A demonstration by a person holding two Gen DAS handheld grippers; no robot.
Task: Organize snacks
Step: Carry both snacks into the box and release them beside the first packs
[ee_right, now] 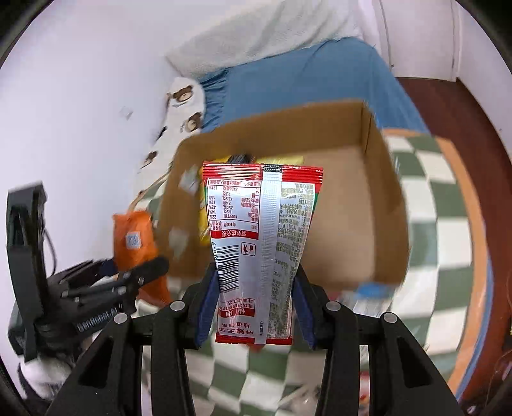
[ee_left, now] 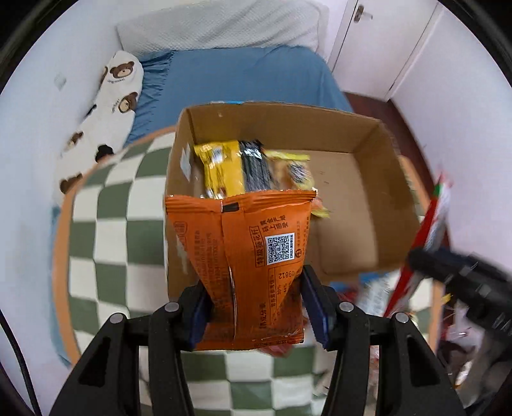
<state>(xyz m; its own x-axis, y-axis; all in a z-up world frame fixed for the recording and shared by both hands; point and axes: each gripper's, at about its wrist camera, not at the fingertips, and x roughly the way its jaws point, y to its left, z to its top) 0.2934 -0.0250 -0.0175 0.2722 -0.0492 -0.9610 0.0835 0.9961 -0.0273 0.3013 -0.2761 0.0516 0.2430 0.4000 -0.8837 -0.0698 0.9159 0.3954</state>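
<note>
My left gripper (ee_left: 256, 307) is shut on an orange snack packet (ee_left: 246, 256) with a QR code, held upright over the near wall of an open cardboard box (ee_left: 352, 204). Yellow and black snack packets (ee_left: 243, 169) lie in the box's far left corner. My right gripper (ee_right: 256, 307) is shut on a red and silver snack packet (ee_right: 265, 230), held in front of the cardboard box (ee_right: 345, 208). In the left wrist view the right gripper (ee_left: 460, 272) and its red packet (ee_left: 425, 230) appear blurred at the right. The left gripper (ee_right: 105, 281) with the orange packet (ee_right: 134, 233) shows at the left of the right wrist view.
The box stands on a green and white checked mat (ee_left: 105, 243) with an orange border. Loose snack packets (ee_left: 374, 294) lie on the mat near the box. Behind is a blue sheet (ee_left: 249, 76), a bear-print pillow (ee_left: 108, 105) and a white pillow (ee_left: 224, 22). White doors (ee_left: 384, 41) stand at the back right.
</note>
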